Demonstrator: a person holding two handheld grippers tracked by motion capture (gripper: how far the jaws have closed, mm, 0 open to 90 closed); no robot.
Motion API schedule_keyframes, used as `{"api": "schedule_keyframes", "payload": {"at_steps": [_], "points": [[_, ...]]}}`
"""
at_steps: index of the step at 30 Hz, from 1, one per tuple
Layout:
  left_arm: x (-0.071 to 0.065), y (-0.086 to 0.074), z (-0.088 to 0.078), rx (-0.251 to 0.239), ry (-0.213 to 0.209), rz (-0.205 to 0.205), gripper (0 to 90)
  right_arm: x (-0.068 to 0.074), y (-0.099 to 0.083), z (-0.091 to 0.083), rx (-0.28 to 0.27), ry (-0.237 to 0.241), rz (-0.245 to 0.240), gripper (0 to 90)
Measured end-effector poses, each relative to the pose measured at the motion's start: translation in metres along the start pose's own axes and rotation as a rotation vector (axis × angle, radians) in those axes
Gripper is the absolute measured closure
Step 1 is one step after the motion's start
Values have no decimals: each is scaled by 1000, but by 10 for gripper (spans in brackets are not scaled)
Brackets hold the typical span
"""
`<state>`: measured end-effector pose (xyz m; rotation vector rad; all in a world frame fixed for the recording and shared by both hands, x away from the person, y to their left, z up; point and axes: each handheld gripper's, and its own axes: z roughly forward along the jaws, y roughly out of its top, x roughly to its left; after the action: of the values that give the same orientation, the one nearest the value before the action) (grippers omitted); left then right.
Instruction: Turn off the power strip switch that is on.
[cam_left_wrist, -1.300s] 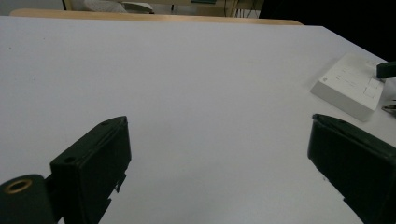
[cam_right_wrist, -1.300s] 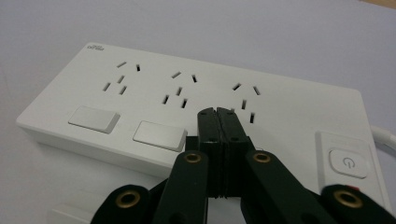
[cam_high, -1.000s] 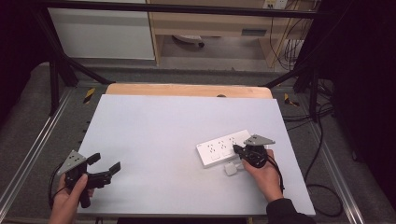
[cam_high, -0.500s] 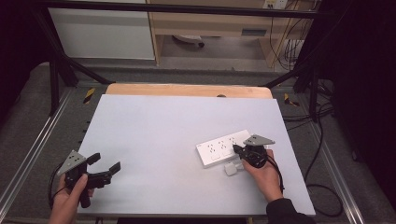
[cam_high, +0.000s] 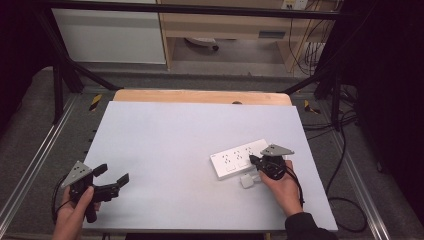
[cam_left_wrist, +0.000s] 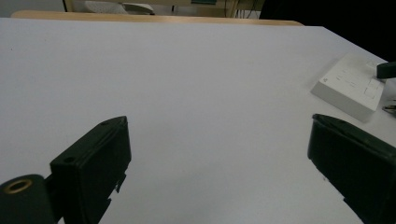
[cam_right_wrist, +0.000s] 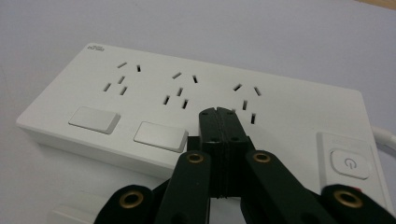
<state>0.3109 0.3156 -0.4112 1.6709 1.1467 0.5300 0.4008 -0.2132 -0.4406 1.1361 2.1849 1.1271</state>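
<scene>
Both grippers are black, each topped by a grey three-cornered plate. The left gripper (cam_high: 111, 183) has blocky matte jaws and a brass-ringed pivot hole; a thin black cable loops off it. The right gripper (cam_right_wrist: 219, 114) shows four brass-ringed pivots on black link bars. The right sleeve (cam_high: 307, 227) is dark.

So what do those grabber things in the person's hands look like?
Each hand holds a black two-jaw tool. The left gripper and the right gripper both carry a grey three-cornered plate on top and trail a thin black cable. Up close, the right gripper's arms have brass-coloured rivets, and its jaws are flat black blocks. A dark sleeve covers the right forearm.
</scene>
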Motion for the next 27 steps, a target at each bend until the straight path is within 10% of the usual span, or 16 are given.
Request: {"api": "schedule_keyframes", "payload": {"at_steps": [27], "points": [[0,0,0,-3,1,0,59,1,-1,1,14,1,-3,900]]}}
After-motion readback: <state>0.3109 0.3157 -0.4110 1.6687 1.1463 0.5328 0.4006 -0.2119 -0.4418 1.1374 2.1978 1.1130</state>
